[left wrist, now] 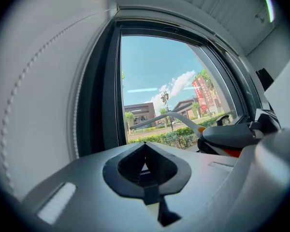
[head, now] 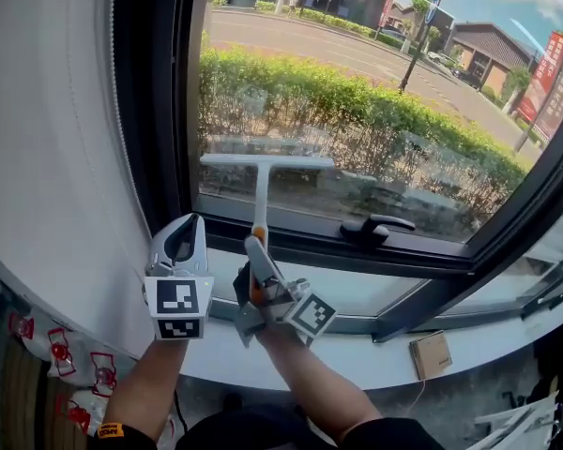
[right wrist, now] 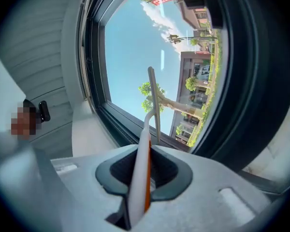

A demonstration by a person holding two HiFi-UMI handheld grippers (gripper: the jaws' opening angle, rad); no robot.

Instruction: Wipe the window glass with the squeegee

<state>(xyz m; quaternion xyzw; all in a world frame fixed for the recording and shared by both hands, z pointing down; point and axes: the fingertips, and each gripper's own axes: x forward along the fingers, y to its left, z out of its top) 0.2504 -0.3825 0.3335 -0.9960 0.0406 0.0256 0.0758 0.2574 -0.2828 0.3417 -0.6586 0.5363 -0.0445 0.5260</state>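
Observation:
The squeegee [head: 261, 164] has a white T-shaped blade and a white and orange handle. Its blade lies level against the lower left part of the window glass [head: 375, 82]. My right gripper [head: 255, 251] is shut on the handle from below, above the sill. In the right gripper view the handle [right wrist: 144, 153] runs between the jaws and the blade [right wrist: 153, 98] stands edge-on to the pane. My left gripper [head: 184, 242] hovers just left of it, shut with nothing in it. The left gripper view shows its jaws closed and the squeegee [left wrist: 157, 119] at right.
A black window handle [head: 377, 226] sits on the lower frame, right of the squeegee. A white blind [head: 56, 157] with a bead chain [head: 120, 129] hangs at left. The white sill [head: 375, 293] runs below, with a small cardboard box [head: 432, 352] on the ledge.

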